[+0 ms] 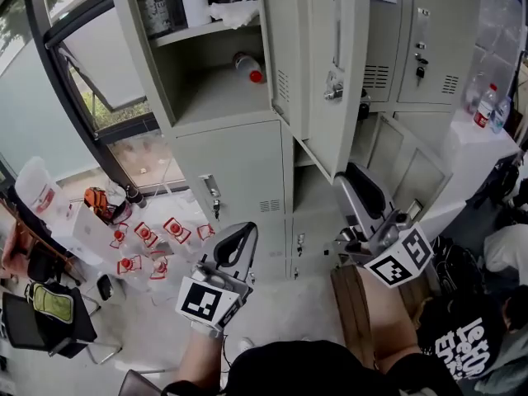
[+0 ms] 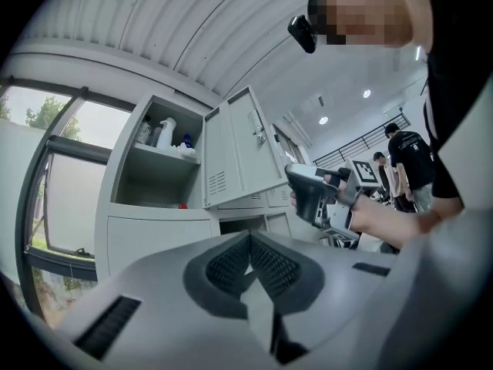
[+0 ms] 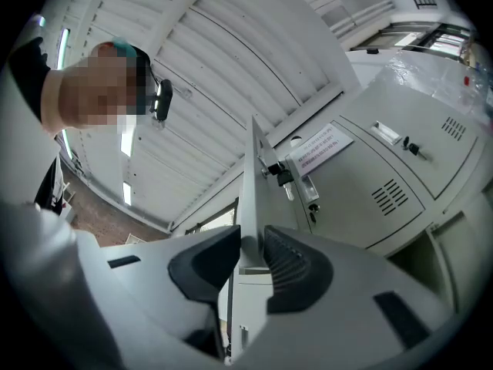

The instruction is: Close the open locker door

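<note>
The grey locker door [image 1: 330, 64] stands swung out from the upper compartment [image 1: 210, 93], which holds a lying bottle with a red cap [image 1: 246, 66]. My right gripper [image 1: 349, 173] is at the door's lower corner. In the right gripper view the door's thin edge [image 3: 248, 183] runs up out of the narrow gap between the pads, and the right gripper [image 3: 250, 241] looks shut on it. My left gripper [image 1: 245, 229] hangs lower and to the left, in front of the lower locker, shut with nothing in it [image 2: 248, 241]. The door [image 2: 246, 149] also shows in the left gripper view.
Several red-capped bottles [image 1: 148, 242] lie on the floor by the window at the left. A cardboard box [image 1: 359, 304] stands near my feet. Another lower locker door [image 1: 412, 176] is ajar at the right. A white table with bottles [image 1: 487, 106] and seated people are at the far right.
</note>
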